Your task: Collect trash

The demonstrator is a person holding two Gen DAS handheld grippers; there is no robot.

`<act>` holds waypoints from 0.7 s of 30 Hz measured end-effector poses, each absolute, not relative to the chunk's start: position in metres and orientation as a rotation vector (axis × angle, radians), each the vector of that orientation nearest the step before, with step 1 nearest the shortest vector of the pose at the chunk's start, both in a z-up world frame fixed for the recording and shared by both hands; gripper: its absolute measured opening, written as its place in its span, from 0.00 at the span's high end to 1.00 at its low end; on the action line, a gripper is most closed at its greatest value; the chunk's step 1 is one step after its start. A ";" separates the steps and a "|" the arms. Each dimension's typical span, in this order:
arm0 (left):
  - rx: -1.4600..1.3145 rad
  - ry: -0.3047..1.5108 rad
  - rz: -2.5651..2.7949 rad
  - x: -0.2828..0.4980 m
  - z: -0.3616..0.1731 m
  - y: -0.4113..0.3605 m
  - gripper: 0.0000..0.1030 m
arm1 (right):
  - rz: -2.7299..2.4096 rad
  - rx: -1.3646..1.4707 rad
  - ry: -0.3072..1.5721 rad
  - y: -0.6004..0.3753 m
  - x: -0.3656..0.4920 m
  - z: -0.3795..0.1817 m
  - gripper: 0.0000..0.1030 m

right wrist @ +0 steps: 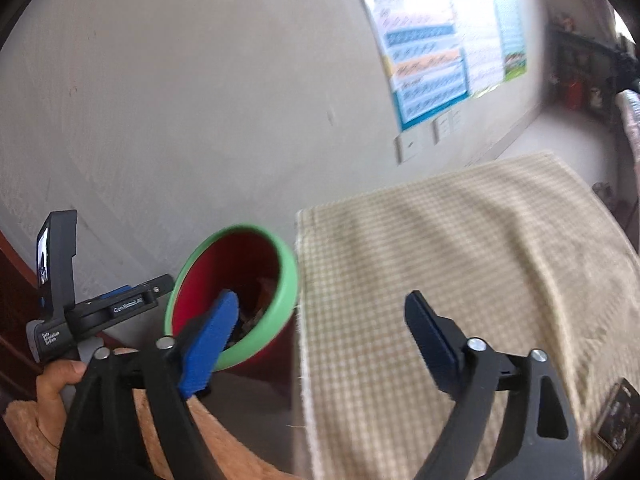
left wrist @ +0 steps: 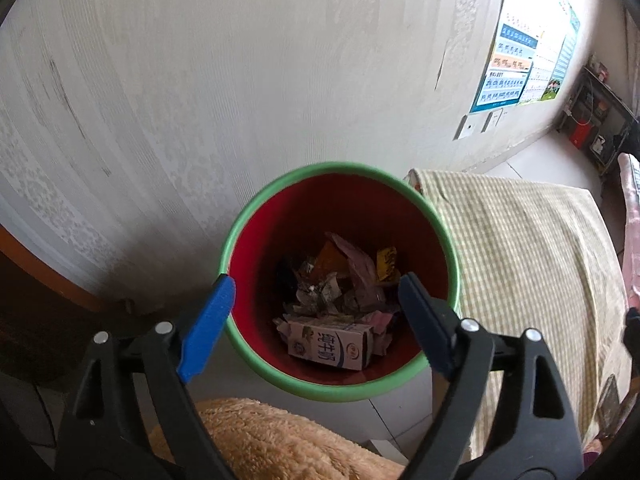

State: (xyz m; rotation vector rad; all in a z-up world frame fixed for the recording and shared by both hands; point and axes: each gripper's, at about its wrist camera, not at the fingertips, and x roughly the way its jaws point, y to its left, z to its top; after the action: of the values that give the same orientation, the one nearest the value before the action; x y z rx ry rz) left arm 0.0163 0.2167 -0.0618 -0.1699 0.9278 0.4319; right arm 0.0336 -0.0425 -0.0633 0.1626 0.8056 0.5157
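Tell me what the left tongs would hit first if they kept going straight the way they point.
Probably the trash inside the red bin: the open left tongs point into its mouth, toward the milk carton, though depth is unclear.

Daylight glare whitens the wall poster (left wrist: pixel 528 52); right wrist view motion-blurred, both fisheye edges bent dark.
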 end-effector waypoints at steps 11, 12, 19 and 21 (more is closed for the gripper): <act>-0.168 0.430 0.237 -0.023 -0.001 0.120 0.05 | 0.237 0.088 0.399 -0.103 -0.008 -0.006 0.07; -0.123 0.383 0.217 -0.027 0.006 0.106 0.05 | 0.212 0.071 0.390 -0.105 -0.009 -0.006 0.07; 0.046 0.362 0.158 -0.033 0.021 0.063 0.05 | 0.047 0.065 0.449 -0.124 -0.001 -0.017 0.07; 0.025 0.384 0.156 -0.033 0.019 0.064 0.05 | 0.048 0.095 0.485 -0.131 0.003 -0.022 0.07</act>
State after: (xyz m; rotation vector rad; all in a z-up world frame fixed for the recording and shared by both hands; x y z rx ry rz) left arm -0.0326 0.0641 0.0187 0.0253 0.3838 0.1558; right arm 0.0029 -0.1311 -0.0216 0.0946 0.4854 0.0479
